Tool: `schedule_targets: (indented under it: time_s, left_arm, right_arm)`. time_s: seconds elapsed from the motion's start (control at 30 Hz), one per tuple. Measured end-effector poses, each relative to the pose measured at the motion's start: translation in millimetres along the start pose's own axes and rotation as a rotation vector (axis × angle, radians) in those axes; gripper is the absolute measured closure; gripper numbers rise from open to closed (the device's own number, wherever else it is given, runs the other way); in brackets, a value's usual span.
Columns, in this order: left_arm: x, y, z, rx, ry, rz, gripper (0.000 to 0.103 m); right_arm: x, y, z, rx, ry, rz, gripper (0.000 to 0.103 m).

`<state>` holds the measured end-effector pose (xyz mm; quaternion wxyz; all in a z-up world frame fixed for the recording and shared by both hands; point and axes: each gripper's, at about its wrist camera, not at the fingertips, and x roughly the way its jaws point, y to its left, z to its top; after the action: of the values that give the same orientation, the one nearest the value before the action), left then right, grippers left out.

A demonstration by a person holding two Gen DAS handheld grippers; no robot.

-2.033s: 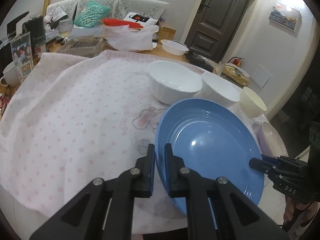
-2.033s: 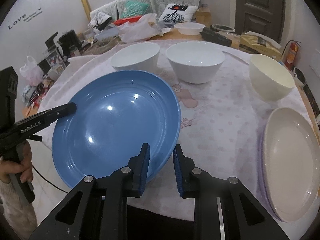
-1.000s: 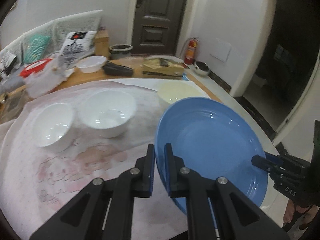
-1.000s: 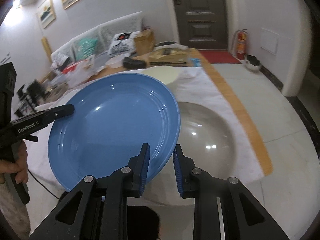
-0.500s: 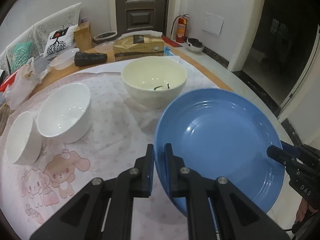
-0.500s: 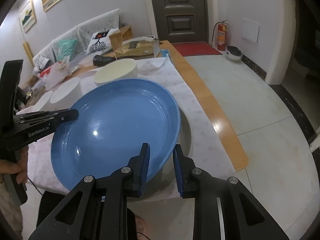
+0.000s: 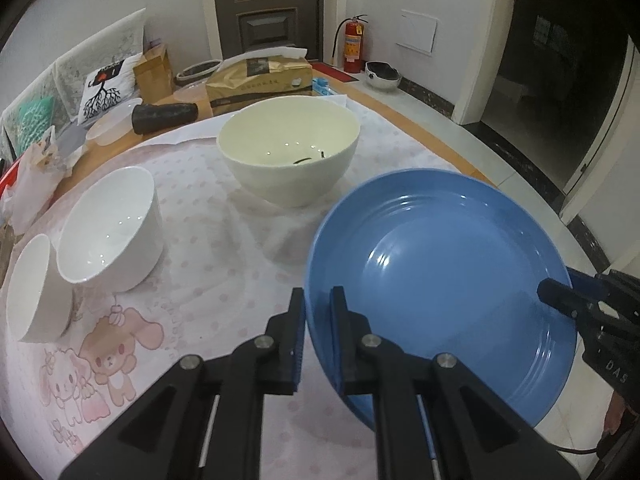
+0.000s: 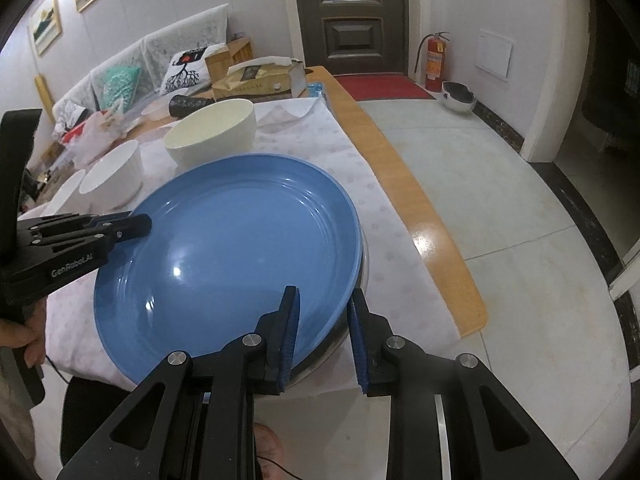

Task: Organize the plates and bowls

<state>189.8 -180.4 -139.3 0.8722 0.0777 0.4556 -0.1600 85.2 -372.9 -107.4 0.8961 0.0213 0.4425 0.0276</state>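
Observation:
A large blue plate [image 7: 440,280] is held by both grippers at opposite rims. My left gripper [image 7: 318,312] is shut on its left rim. My right gripper [image 8: 322,320] spans its near rim, with the jaws a little wider than before; it shows as a black tip [image 7: 560,300] in the left wrist view. In the right wrist view the blue plate [image 8: 224,264] sits on a pale plate [image 8: 340,344], of which only a rim strip shows. A cream bowl [image 7: 288,152] and two white bowls [image 7: 112,228] [image 7: 32,288] stand behind on the tablecloth.
The table's wooden edge [image 8: 420,208] runs right of the plate, with tiled floor beyond. A brown package [image 7: 260,80], a dark roll [image 7: 164,114] and a plastic container [image 7: 108,126] lie at the far end. A sofa with cushions [image 8: 120,76] stands behind.
Both grippers carried the blue plate from the table's left to its right end and lowered it onto the pale plate. The right jaws have widened slightly.

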Motion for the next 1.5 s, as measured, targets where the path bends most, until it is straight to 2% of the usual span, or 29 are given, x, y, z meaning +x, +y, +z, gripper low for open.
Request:
schedule_targets:
  time_s: [0.5,0.77,0.9,1.1,1.23,1.4,1.47,1.5]
  left_arm:
    - [4.2,-3.3,-2.6,0.033,0.016,-0.001,0.093]
    - [0.6,1.8,-4.7,0.02,0.016,-0.026,0.091]
    - [-6.8,7.7,-5.3,0.009,0.009,-0.048,0.082]
    - [-44.7,48.2,-1.4,-0.045,-0.065,-0.044,0.073]
    - [-68.3,83.7,3.7,-0.051,-0.091,-0.008,0.067]
    - [-83.4,133.9,10.9,-0.083,-0.09,0.031,0.065]
    - [-83.1,153.4,14.8,-0.111,-0.079,0.017,0.065]
    - [-80.8,166.1,19.2,-0.128,-0.074,0.007,0.065]
  right_arm:
    - [5.2,8.7,0.3,-0.048,0.035,-0.09,0.082]
    - [6.2,5.9,-1.9,-0.047,0.042,-0.094,0.078]
    - [-1.4,6.2,-0.1,-0.04,0.0,-0.128,0.076]
    - [-22.0,22.2,12.3,-0.057,-0.095,-0.003,0.065]
    - [-25.8,57.9,23.8,-0.147,-0.137,0.088,0.056]
    - [-19.6,114.6,37.8,-0.256,-0.154,0.206,0.045]
    - [-13.6,135.3,45.2,-0.295,-0.169,0.232,0.028]
    - [-11.0,146.1,48.4,-0.316,-0.186,0.241,0.024]
